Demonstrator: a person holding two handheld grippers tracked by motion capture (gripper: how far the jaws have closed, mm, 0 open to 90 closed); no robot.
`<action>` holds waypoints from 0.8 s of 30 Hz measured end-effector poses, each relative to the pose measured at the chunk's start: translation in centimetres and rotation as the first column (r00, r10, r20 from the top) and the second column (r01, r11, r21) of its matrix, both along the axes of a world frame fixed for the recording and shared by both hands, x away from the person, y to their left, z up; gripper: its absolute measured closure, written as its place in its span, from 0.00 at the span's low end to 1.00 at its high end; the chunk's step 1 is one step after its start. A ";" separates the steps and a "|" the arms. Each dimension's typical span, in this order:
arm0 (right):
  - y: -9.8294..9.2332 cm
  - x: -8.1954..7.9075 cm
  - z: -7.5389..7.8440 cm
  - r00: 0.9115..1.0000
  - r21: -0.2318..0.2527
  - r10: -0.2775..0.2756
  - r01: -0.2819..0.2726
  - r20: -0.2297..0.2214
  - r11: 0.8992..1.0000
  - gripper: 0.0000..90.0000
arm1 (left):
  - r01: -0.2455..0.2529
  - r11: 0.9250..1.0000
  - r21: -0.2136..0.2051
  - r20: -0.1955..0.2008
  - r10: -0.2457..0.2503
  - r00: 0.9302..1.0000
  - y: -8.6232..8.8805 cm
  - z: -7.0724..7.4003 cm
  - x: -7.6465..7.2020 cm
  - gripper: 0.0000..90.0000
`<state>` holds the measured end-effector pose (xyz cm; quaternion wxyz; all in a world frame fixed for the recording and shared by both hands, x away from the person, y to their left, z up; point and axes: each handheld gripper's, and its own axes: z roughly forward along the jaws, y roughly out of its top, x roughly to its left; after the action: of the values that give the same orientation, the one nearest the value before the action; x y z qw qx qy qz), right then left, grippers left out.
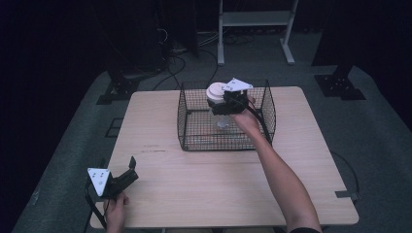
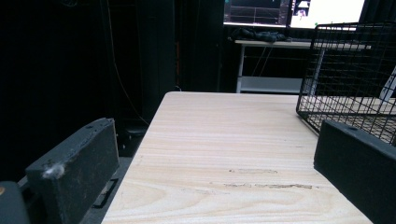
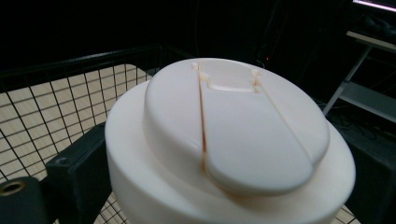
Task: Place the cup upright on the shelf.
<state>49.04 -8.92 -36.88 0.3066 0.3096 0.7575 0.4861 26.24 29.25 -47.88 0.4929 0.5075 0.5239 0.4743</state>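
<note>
Here the right gripper [image 1: 224,103] pinches a bottle [image 1: 217,99] just under its white cap [image 3: 233,126], holding it inside the black wire basket [image 1: 187,131], above the basket's floor. The step looks like either lowering it in or lifting it out; the next move calls for a steady, upright hand clear of the wire walls. The cap is smooth, with a hinged flip lid. The left gripper [image 1: 127,173] rests spread and empty near the table's [image 1: 194,179] near-left corner.
</note>
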 end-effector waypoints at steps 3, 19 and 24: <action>0.3 0.2 -0.4 1.000 0.007 0.000 0.000 -0.014 1.000 0.05 | 0.000 1.000 0.002 0.003 0.000 1.000 0.0 0.0 0.0 0.00; -0.4 1.0 -2.1 1.000 0.035 -0.009 0.010 -0.030 0.999 0.05 | 0.000 1.000 0.007 0.000 0.000 1.000 -0.1 0.0 0.0 0.00; -0.3 0.8 -2.0 1.000 0.023 -0.003 0.003 -0.026 1.000 0.05 | -0.001 1.000 0.007 0.001 0.001 1.000 -0.1 0.0 0.0 0.00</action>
<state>49.84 -9.25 -38.91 0.2939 0.3205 0.7554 0.4902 26.21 29.17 -47.86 0.4911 0.5089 0.5221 0.4766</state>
